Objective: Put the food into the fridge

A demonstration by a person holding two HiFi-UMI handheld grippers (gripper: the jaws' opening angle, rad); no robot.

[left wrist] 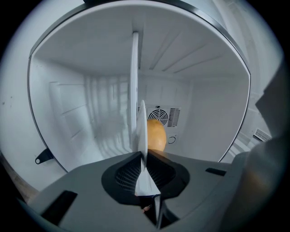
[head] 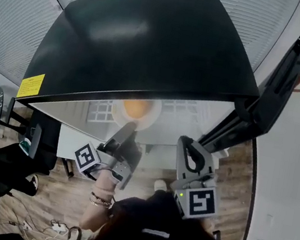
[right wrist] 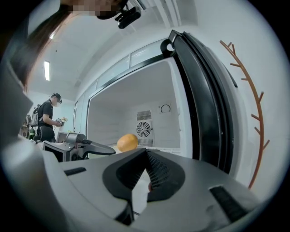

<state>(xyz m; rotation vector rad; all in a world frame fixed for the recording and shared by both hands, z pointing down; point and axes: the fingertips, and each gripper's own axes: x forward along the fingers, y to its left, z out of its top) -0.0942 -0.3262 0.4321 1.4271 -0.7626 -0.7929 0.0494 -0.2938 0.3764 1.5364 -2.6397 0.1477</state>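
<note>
While my left gripper (head: 128,129) reaches into the open, black-topped white fridge (head: 151,43), its jaws are pinched tight on the near rim of a thin round white plate (head: 154,117). The round orange fruit (head: 136,108) sits on that plate inside the white cavity, in front of the round fan vent (left wrist: 159,116) on the back wall. All that crosses my line of sight is the plate's own edge, which cuts through the left gripper view and hides part of the fruit. That fruit is near round, a touch wider than tall in the right gripper view, so it points nowhere in particular. The plate lies flat, rim toward me. My right gripper (head: 186,146) hangs just outside the opening, near the black fridge door (head: 281,81) swung open on the right, jaws together on nothing. Underfoot is brown wood-plank floor (head: 68,200) with cables (head: 55,225) trailing. A brown branch-shaped rack (right wrist: 260,118) rises by the white wall, and a person in dark clothes (right wrist: 45,118) stands well off.
</note>
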